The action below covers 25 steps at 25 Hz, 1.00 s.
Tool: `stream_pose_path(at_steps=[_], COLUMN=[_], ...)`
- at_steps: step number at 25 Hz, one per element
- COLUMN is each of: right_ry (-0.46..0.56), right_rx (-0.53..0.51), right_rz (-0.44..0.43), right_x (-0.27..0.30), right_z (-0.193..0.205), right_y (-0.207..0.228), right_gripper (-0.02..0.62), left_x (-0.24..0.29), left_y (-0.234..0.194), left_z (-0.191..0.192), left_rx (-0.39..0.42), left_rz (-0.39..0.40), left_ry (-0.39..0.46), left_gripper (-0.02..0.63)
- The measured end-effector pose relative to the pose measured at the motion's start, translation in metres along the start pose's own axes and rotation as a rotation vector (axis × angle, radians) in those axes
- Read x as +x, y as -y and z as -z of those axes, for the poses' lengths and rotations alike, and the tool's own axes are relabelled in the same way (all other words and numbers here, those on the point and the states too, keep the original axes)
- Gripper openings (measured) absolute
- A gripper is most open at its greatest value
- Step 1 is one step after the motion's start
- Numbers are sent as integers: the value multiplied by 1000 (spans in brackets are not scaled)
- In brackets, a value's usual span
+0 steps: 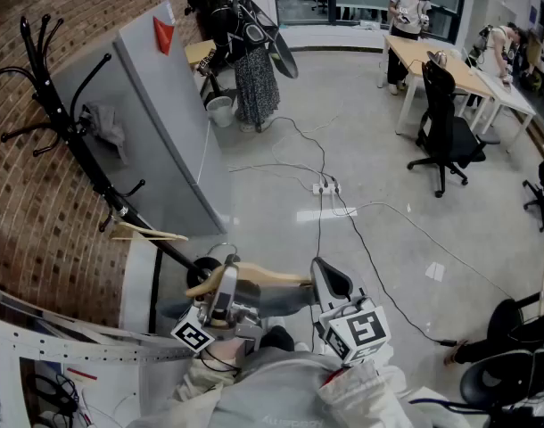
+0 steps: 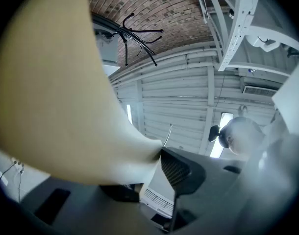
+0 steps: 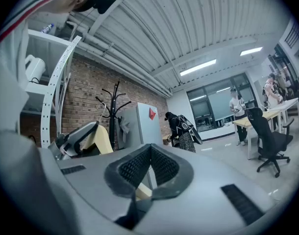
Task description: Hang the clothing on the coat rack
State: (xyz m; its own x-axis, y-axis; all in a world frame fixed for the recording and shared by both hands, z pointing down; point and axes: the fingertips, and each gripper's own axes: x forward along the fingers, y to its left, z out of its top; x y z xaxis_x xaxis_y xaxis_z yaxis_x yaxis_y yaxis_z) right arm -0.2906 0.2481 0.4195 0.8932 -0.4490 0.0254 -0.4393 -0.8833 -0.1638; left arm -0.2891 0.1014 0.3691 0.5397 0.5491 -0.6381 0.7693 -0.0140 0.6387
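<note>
A pale wooden hanger [image 1: 265, 279], clamped by left gripper [image 1: 225, 276] and right gripper [image 1: 330, 280], hides one left jaw; the black coat rack [image 1: 83, 157] base is hidden.

Blurred hanger [image 2: 51, 82], cut off left

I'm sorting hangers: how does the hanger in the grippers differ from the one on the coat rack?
The held hanger is thick and broad; the rack hanger is thin. The held hanger is held by the left gripper and right gripper; the rack hanger hangs on the coat rack. Both are pale wood.
</note>
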Motion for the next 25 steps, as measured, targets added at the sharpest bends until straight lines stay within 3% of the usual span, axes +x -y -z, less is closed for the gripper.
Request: stream_pose_path(at_steps=[3, 7, 12, 25], right_ry=[3, 0, -18, -36], right_rx=[1, -9, -15, -14], right_rz=[6, 15, 30, 15], right_x=[7, 18, 40, 134], right_z=[0, 1, 4, -3], right_y=[11, 21, 32, 57], right_gripper=[25, 25, 25, 25], left_x=[10, 24, 39, 82], left_y=[-8, -21, -47, -118], left_z=[3, 4, -2, -45], left_rx=[-31, 19, 9, -8], left_rz=[1, 18, 10, 8], left_ry=[11, -28, -39, -30], left_gripper=[118, 118, 118, 118])
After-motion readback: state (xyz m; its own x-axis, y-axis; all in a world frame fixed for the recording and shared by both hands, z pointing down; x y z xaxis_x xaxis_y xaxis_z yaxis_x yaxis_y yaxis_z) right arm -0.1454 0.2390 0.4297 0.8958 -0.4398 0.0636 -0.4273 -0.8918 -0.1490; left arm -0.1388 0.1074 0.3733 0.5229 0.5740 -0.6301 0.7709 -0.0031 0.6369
